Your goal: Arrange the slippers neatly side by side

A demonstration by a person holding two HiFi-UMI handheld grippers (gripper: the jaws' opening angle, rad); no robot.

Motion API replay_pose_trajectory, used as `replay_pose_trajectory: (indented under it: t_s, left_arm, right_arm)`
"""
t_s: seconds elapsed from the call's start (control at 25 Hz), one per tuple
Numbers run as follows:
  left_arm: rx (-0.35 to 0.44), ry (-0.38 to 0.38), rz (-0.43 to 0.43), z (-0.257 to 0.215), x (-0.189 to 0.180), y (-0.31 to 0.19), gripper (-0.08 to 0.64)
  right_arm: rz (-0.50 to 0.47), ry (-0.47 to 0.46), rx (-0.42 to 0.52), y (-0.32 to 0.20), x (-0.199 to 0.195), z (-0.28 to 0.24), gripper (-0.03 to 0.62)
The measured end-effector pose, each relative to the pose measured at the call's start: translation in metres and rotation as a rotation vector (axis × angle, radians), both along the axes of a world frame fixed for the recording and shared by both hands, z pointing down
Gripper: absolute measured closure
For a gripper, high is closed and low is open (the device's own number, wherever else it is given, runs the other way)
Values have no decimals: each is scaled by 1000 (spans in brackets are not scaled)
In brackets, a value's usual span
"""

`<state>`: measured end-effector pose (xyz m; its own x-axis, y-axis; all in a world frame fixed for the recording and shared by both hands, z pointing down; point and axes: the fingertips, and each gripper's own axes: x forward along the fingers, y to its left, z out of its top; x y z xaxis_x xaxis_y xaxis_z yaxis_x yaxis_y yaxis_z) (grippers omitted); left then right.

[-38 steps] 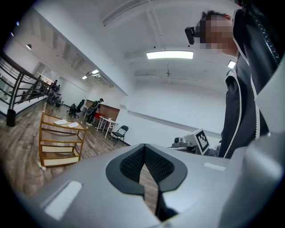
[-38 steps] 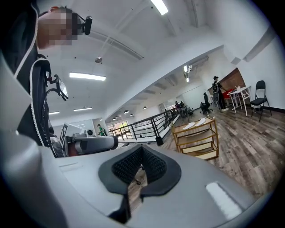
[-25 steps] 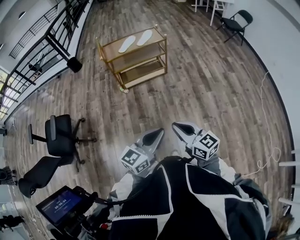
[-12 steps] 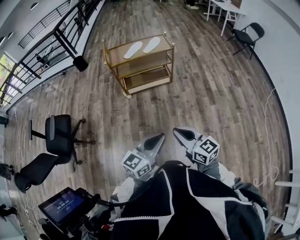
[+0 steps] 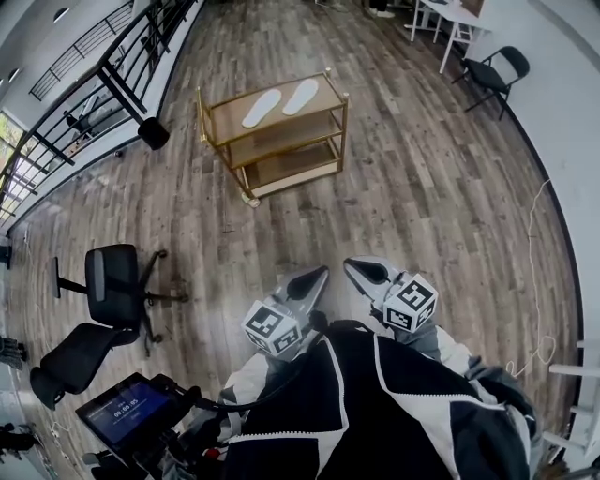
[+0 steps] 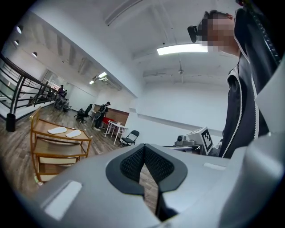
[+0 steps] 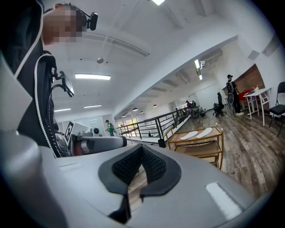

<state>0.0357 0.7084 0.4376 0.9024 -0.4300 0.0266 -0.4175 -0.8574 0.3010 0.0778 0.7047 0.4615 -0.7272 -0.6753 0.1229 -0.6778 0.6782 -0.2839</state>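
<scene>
Two white slippers (image 5: 279,101) lie side by side on the top shelf of a gold three-tier cart (image 5: 323,132) far ahead across the wood floor. They also show small in the left gripper view as the slippers (image 6: 65,131) and in the right gripper view as the slippers (image 7: 197,133). My left gripper (image 5: 317,275) and right gripper (image 5: 354,265) are held close to my chest, several steps from the cart. Both are shut with nothing between the pads.
A black office chair (image 5: 114,281) stands at the left, with a second chair (image 5: 67,358) and a monitor (image 5: 122,409) nearer me. A black railing (image 5: 103,80) runs along the far left. A folding chair (image 5: 492,73) and white table (image 5: 448,17) sit far right. A cable (image 5: 541,309) trails along the right wall.
The view has shifted slightly, so the cart sits a little nearer the middle than a second ago. Both grippers keep the same shut pose near my chest.
</scene>
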Motion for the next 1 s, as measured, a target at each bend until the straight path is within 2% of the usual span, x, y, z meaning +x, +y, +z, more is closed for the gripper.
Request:
replay_pose_trajectory:
  t_s: [0.24, 0.48, 0.72, 0.84, 1.0]
  left_arm:
    - [-4, -4, 80, -3, 5, -73, 541]
    - [6, -20, 118, -10, -14, -153, 540]
    - [15, -16, 145, 3, -35, -245, 541]
    - [17, -14, 154, -1, -41, -263, 541]
    - [0, 4, 151, 1, -41, -261, 541]
  right_arm:
    - [61, -1, -7, -72, 3, -3, 588]
    - [94, -12, 0, -155, -16, -9, 588]
    - [113, -12, 11, -246, -39, 1, 588]
    - [135, -4, 29, -264, -43, -8, 588]
    - [142, -4, 13, -262, -41, -6, 588]
